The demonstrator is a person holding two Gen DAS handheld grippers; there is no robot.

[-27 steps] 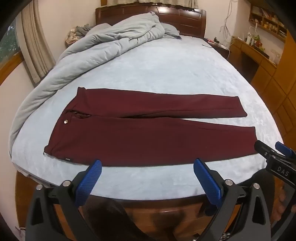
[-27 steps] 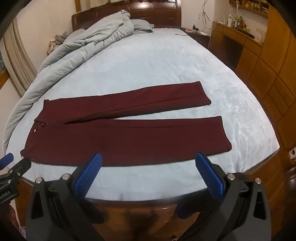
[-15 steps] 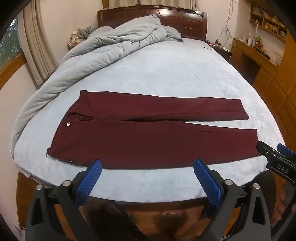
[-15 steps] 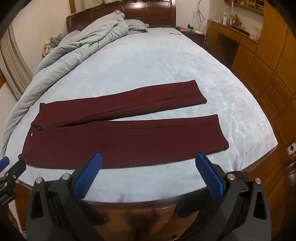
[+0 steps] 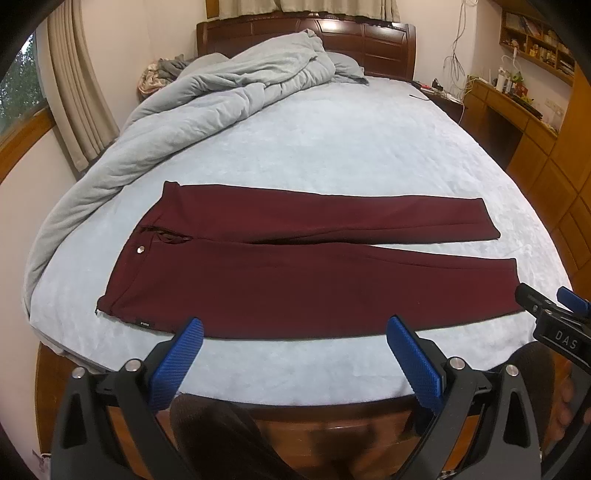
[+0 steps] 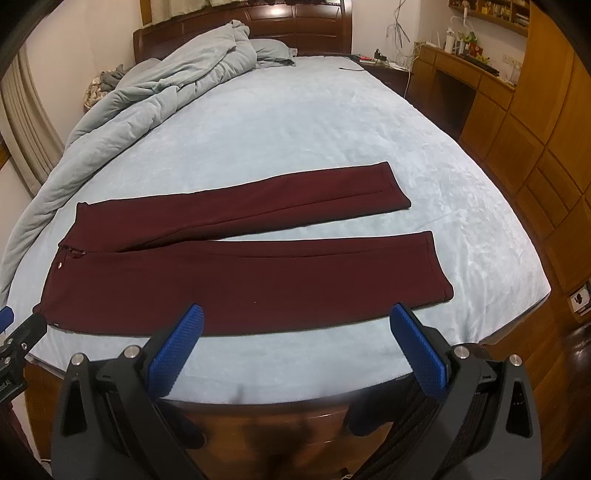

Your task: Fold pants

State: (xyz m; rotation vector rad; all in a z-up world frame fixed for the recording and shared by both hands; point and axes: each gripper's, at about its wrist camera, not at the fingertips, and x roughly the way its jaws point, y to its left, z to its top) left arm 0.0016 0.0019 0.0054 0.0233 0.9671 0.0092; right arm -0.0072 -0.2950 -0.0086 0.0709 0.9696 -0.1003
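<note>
Blue-padded left gripper (image 5: 293, 354) and right gripper (image 6: 301, 341) gape wide, apparently empty.

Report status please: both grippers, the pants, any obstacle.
Left gripper open, right gripper open, both empty. Pants flat on bed, unfolded. Duvet bunched behind, apart.

A domestic bedroom. A large bed (image 5: 332, 147) covered in a pale blue sheet fills the room's centre, and a dark carved wooden headboard (image 5: 306, 31) stands at its far end. A rumpled grey-blue duvet (image 5: 207, 110) is heaped along the bed's left side. Left of the bed hang beige curtains (image 5: 74, 92) beside a wood-framed window (image 5: 22, 96); right of the bed stand a built-in wooden desk (image 6: 465, 74) and panelled wardrobes (image 6: 546, 147), with cluttered shelves (image 5: 535, 40) above.
</note>
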